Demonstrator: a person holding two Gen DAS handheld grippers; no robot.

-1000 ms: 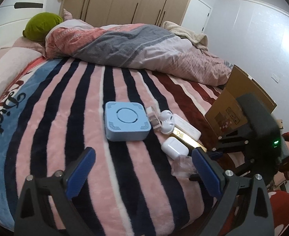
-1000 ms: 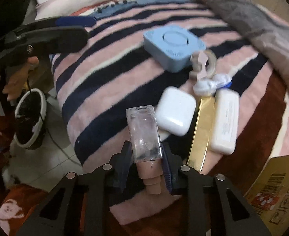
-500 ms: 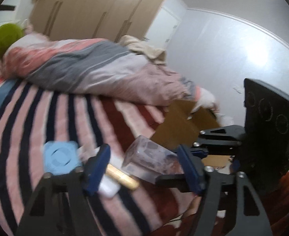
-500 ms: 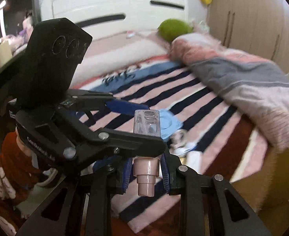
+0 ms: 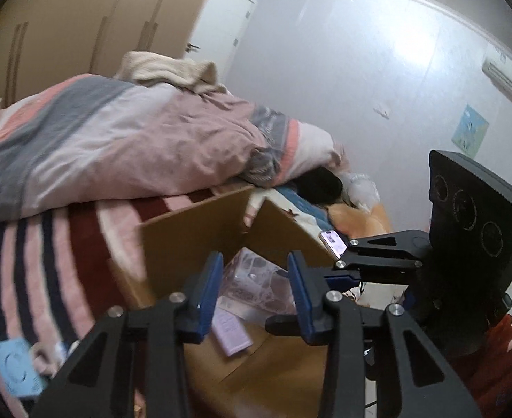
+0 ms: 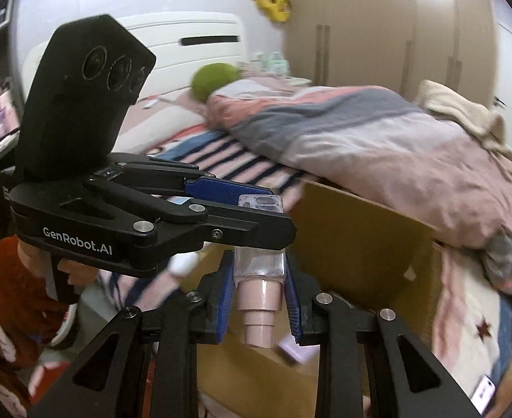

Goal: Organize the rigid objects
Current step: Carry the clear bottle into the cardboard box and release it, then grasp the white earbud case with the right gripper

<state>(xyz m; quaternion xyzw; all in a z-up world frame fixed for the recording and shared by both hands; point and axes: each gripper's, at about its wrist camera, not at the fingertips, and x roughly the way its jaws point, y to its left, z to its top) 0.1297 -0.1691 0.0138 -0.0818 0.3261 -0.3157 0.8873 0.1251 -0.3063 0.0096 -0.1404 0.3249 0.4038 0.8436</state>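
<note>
My right gripper [image 6: 258, 297] is shut on a clear bottle with a pink cap [image 6: 258, 275], cap toward the camera, held over the open cardboard box [image 6: 360, 237] beside the bed. My left gripper [image 5: 254, 292] is partly open; the bottle [image 5: 256, 282] shows between its blue pads, and I cannot tell whether they touch it. The left gripper crosses the right wrist view [image 6: 221, 191] just past the bottle. A lilac flat packet [image 5: 230, 334] lies in the box. The blue square device [image 5: 15, 369] sits on the striped blanket at lower left.
A rumpled pink and grey duvet [image 5: 116, 146] lies behind the box. A phone [image 5: 332, 240] rests on the box's far flap. A green pillow [image 6: 214, 80] and white headboard stand at the bed's head. Wardrobes line the wall.
Both grippers have swung from the blanket to over the cardboard box. The right gripper carried the bottle along. The left jaws have narrowed around the bottle.
</note>
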